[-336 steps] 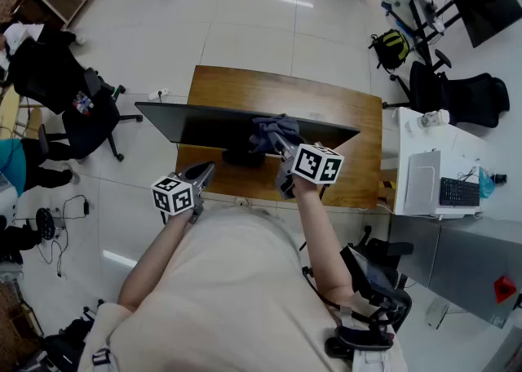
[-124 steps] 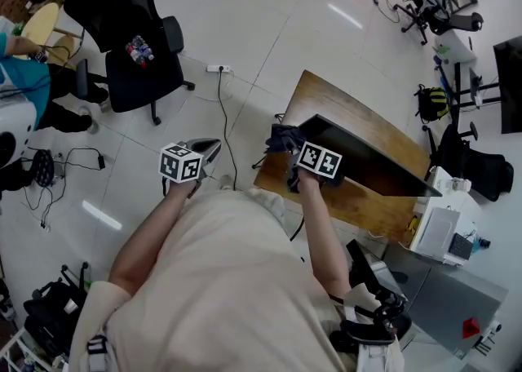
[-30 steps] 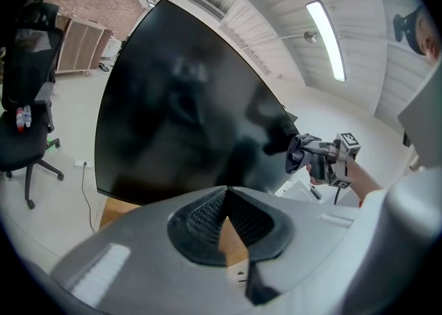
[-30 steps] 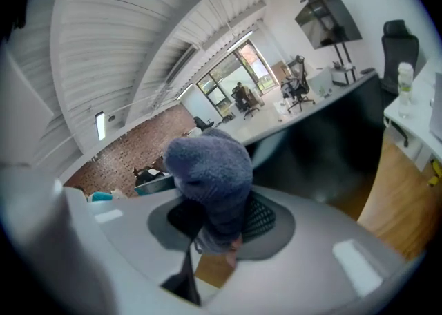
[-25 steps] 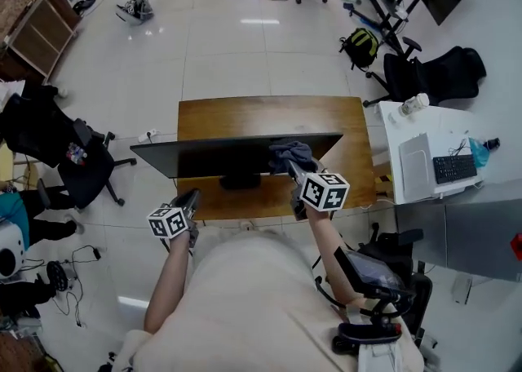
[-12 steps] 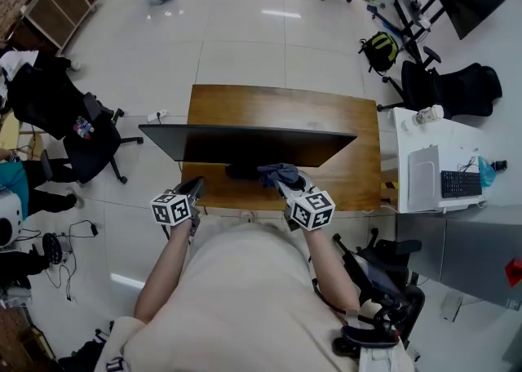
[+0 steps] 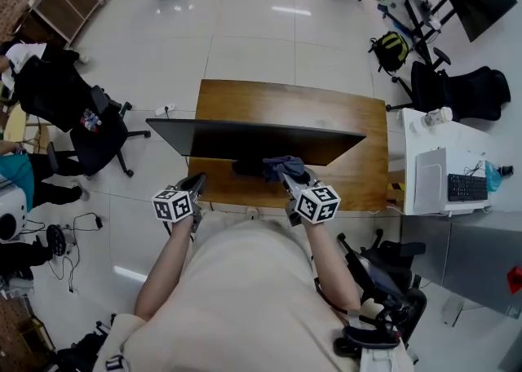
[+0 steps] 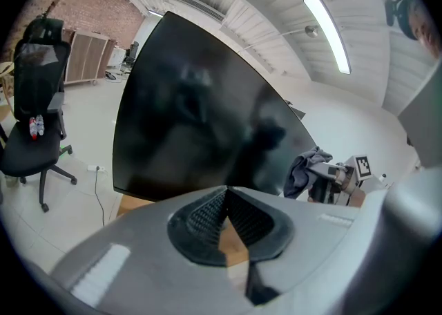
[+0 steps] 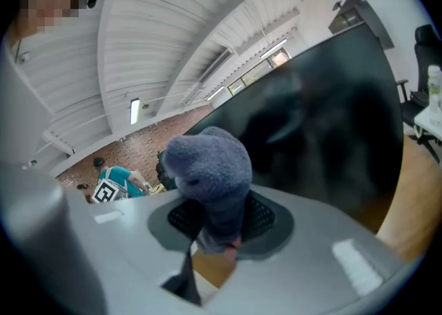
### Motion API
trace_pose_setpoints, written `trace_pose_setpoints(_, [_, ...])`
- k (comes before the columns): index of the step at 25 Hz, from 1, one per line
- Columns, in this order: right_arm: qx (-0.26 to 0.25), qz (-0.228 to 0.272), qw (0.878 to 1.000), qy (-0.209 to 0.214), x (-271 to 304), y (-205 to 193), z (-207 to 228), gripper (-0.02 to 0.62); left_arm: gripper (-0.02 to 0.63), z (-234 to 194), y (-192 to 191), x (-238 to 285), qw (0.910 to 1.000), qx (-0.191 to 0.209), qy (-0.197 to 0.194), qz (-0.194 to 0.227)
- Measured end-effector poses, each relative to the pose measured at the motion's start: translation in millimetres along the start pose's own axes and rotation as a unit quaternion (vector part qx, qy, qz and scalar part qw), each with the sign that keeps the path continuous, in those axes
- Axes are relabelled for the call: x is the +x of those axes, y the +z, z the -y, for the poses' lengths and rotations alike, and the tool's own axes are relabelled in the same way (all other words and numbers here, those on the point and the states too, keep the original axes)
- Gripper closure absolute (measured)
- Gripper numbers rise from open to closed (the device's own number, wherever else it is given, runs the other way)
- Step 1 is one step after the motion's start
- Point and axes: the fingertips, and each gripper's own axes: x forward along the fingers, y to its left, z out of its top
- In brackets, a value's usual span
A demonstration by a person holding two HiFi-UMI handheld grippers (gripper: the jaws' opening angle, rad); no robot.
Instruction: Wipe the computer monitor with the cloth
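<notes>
A black monitor [image 7: 245,140] stands on a wooden desk [image 7: 326,109], its dark screen [image 8: 193,113] filling both gripper views [image 9: 331,120]. My right gripper [image 7: 287,176] is shut on a grey-blue cloth [image 7: 281,168], held low before the screen near the stand; the cloth [image 9: 210,175] bulges from between the jaws. The cloth [image 8: 307,168] and right gripper also show at the right of the left gripper view. My left gripper [image 7: 194,185] hovers at the desk's near left edge, jaws shut, nothing between them [image 8: 226,203].
A black office chair [image 7: 77,117] stands left of the desk. A white side table [image 7: 444,174] with a keyboard lies to the right, with another chair [image 7: 465,89] and a backpack [image 7: 391,48] behind. A cable runs on the floor at left.
The right gripper with the cloth has come down from the screen's upper right part to its lower middle. The left gripper has stayed by the desk's near left edge.
</notes>
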Motion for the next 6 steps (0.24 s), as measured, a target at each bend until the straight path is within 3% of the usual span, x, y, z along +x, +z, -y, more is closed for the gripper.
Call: trace_pose_setpoints(6, [0.011,-0.004,1.0,0.001,0.2,-7.1,2.2,0.489,0.601,0.3,-1.7,-0.4,1.0,-0.002,0.001,0.002])
